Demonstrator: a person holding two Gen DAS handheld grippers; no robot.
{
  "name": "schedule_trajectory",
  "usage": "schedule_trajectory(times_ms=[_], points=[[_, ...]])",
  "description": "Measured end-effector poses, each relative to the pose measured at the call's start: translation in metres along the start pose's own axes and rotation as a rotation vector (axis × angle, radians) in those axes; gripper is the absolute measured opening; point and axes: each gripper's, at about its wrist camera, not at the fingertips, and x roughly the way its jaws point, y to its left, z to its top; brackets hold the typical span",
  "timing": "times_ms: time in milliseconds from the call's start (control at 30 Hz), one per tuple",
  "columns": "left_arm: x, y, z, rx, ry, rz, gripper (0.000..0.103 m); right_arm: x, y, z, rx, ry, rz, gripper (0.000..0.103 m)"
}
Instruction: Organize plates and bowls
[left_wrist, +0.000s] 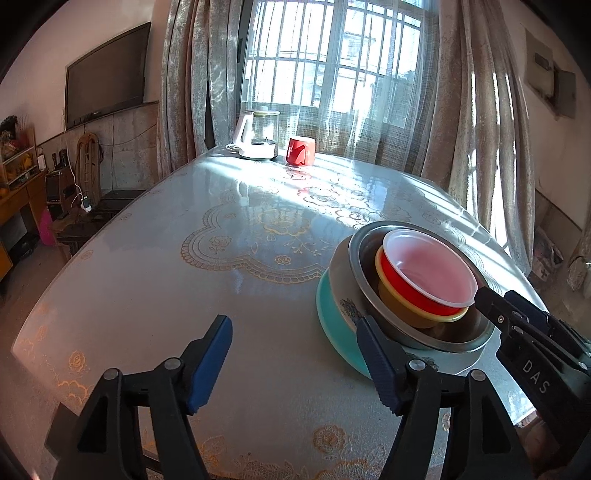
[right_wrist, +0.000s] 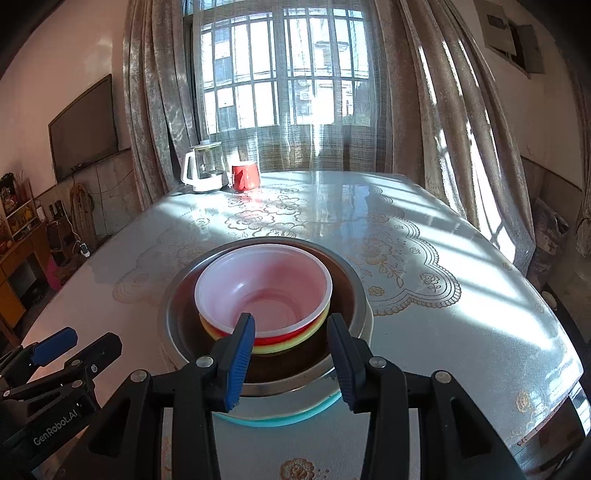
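One nested stack stands on the table: a teal plate at the bottom, a patterned grey plate, a steel bowl, a yellow-rimmed bowl, a red bowl and a white plastic bowl on top. My left gripper is open and empty, just left of the stack, its right finger in front of the plate edge. My right gripper is open at the near rim of the white bowl; its pads press on nothing. It also shows as the right gripper beside the stack.
A white-and-glass kettle and a red mug stand at the far end of the table by the curtained window. A patterned, glossy cover lies on the table. A TV and shelves line the left wall.
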Motion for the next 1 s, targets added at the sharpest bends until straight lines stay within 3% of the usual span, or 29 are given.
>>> schedule_trajectory(times_ms=[233, 1000], points=[[-0.012, -0.008, -0.002, 0.022, -0.032, -0.008, 0.081, -0.006, 0.002, -0.002, -0.001, -0.012, -0.013, 0.041], [-0.009, -0.015, -0.004, 0.051, -0.033, -0.007, 0.083, 0.000, -0.002, -0.006, 0.015, 0.003, -0.031, 0.041]])
